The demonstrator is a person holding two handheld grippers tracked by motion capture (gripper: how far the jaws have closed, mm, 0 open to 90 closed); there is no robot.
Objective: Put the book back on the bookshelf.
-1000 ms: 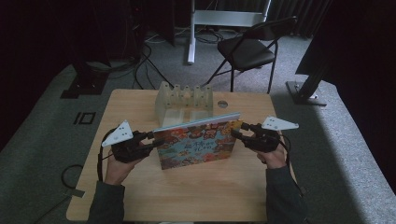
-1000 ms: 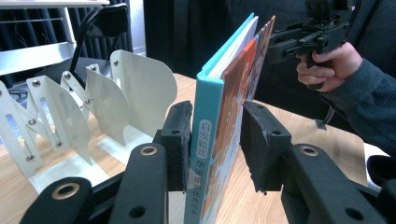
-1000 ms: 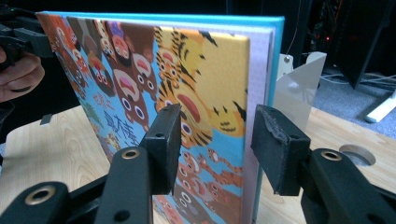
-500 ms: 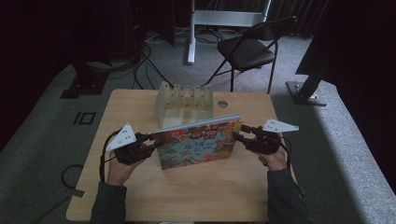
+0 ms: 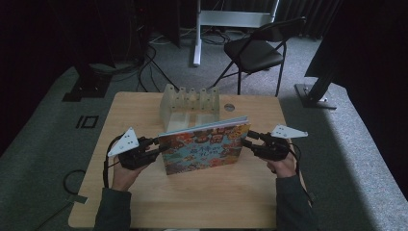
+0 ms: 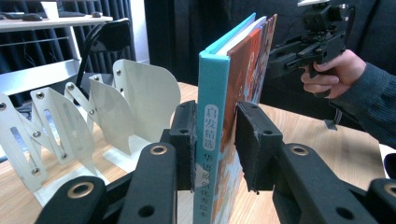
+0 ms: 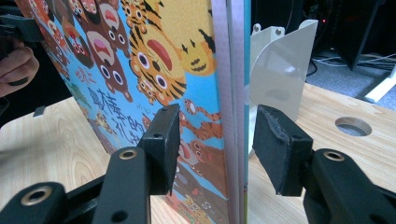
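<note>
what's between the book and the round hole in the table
The white rack stands between the book and the hole, seen in the high view; bare wood beside it.

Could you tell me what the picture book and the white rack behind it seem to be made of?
Picture book: glossy printed board covers over paper pages, judging by the stiff spine and thin page edges. White rack: probably painted sheet metal, given its thin curved dividers fixed with rivets or screws.
</note>
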